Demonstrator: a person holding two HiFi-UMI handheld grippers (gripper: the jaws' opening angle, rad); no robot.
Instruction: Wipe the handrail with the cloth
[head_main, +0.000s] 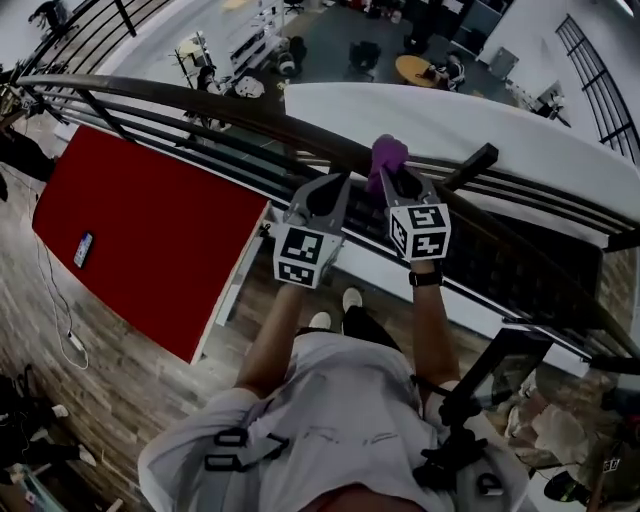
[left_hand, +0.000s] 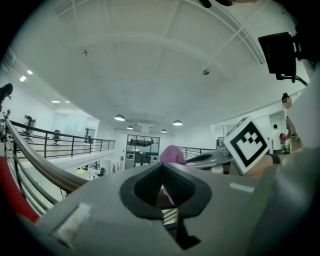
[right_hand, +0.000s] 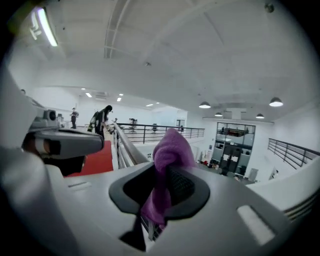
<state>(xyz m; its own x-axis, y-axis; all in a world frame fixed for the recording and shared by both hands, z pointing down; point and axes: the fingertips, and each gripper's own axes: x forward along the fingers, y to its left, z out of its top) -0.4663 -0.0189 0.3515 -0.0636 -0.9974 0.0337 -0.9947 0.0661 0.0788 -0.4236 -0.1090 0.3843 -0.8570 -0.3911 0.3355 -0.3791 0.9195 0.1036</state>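
While the purple cloth (right_hand: 170, 150) stood bunched upright, the right gripper (head_main: 395, 180) had its jaws closed tight on the lower part, so a fold rose above the tips and a tail hung below them. From the head view the cloth sat right at the dark, curved handrail (head_main: 230, 110), though contact with the rail could not be made out. Just beside it, on the person's left, the left gripper (left_hand: 162, 170) pointed at the same stretch of rail; its jaws were pressed together with nothing between them, and the cloth showed only beyond the tips. Thin metal bars (head_main: 150, 120) ran under the handrail. Below the grippers the person's forearms reached up from a grey shirt (head_main: 340, 410), with a dark watch (head_main: 425, 278) on the right wrist. To the left a red panel (head_main: 140, 230) lay over the wooden floor (head_main: 120, 370).
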